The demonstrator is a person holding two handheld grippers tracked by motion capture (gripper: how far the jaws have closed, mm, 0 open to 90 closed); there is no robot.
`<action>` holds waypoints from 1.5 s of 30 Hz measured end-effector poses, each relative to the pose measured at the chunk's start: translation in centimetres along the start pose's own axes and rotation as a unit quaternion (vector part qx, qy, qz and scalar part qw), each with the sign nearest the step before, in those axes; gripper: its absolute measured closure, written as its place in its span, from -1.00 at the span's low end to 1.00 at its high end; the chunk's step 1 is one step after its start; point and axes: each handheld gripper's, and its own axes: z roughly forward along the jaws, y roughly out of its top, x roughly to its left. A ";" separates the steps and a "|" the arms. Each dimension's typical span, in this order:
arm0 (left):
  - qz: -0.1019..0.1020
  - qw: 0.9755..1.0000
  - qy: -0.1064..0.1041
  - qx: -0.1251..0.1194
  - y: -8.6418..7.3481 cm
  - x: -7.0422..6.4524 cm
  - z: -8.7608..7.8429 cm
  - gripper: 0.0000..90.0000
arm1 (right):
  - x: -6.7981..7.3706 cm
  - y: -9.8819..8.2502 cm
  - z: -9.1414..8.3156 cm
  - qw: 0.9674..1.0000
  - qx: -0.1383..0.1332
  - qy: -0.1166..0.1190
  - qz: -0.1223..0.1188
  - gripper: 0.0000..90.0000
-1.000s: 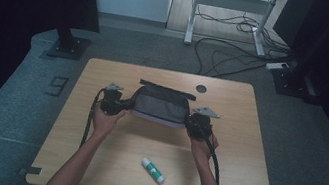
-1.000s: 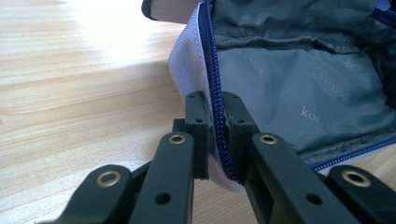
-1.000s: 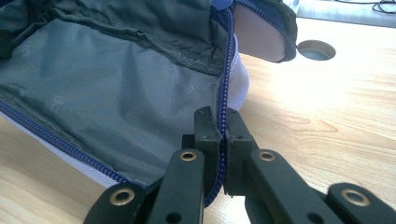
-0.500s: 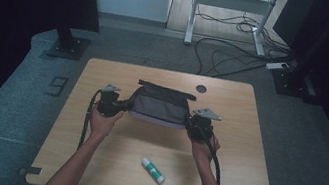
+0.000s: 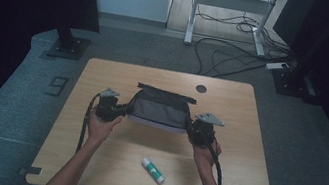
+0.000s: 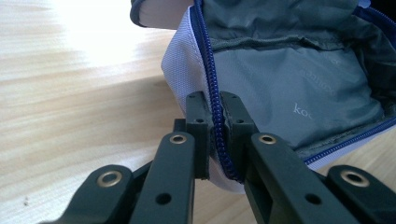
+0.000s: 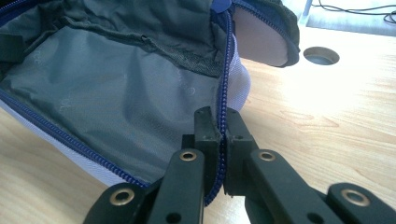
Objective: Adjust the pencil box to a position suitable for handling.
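An open grey pouch (image 5: 159,111) with a blue zipper lies at the middle of the wooden tabletop (image 5: 246,136). The left gripper (image 6: 215,109) pinches its zippered rim at one end; the right gripper (image 7: 219,126) pinches the opposite end. A glue stick (image 5: 153,170) lies near the tabletop's near edge.

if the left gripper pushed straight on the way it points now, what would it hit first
The left gripper is already shut on the pouch's zipper edge. Going straight on, it would probably press into the grey lining inside the open pouch, though depth there is hard to judge.
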 end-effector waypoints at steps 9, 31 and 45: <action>-0.005 1.000 -0.012 0.005 -1.4 -0.3 -0.1 0.85 | 0.0 -0.8 -0.5 1.000 0.009 0.008 -0.009 0.91; -0.035 0.998 -0.010 0.060 -6.1 0.4 2.3 0.82 | -0.6 -4.8 2.4 0.995 0.096 0.018 -0.012 0.89; -0.042 0.998 -0.004 0.051 -6.7 0.4 3.2 0.39 | -0.9 -5.3 3.3 0.994 0.106 0.011 -0.010 0.35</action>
